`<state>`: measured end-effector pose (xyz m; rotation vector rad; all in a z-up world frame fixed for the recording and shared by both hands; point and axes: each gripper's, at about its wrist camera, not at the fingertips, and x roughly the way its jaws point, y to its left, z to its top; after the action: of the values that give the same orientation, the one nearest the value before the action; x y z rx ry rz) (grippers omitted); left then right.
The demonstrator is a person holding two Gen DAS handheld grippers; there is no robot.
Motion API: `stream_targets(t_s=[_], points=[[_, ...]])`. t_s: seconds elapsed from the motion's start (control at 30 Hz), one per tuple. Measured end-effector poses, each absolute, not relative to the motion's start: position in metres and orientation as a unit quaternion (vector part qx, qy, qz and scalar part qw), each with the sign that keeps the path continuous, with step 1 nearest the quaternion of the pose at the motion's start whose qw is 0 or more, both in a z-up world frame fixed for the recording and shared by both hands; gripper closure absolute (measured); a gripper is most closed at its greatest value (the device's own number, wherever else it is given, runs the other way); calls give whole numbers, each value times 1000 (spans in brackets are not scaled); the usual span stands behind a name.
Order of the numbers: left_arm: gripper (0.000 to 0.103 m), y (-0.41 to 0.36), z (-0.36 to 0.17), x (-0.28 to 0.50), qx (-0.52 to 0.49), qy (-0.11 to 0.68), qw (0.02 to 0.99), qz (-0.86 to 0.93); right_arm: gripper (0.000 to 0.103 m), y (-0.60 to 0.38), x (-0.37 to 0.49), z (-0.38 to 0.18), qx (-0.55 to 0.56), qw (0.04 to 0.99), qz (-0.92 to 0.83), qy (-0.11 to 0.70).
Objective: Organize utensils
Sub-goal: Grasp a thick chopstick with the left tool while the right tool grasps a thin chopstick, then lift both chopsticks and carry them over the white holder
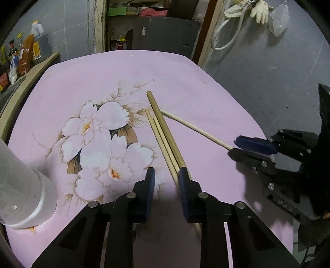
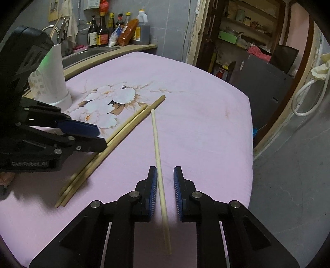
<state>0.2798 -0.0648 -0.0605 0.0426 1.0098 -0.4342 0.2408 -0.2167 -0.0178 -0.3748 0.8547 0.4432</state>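
Three wooden chopsticks lie side by side on the pink flowered tablecloth. My left gripper straddles their near part. They rest against its right pad, with a clear gap to the left pad, so it is open. A single chopstick lies apart to the right. My right gripper straddles it; the stick touches the left pad and cloth shows before the right pad. A white utensil holder stands upright at the table's left, behind the left gripper. The left wrist view shows the right gripper at the single chopstick's near end.
Sauce bottles line a counter beyond the table's far left edge, by a sink. The table's right edge drops to grey floor. A hose and gloves hang on the wall at right. A doorway with shelves lies behind.
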Motion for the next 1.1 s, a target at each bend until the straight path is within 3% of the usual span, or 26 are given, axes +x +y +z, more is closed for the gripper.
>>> stream_targets(t_s=[0.27,1.1], points=[[98,-65,-62,298,6,495,850,-182,95,-225,243,-18,-176,877,202,399],[98,-62,-53,342,-10,526,832,-176,88,-200,326,-22,-164,807,256,506]])
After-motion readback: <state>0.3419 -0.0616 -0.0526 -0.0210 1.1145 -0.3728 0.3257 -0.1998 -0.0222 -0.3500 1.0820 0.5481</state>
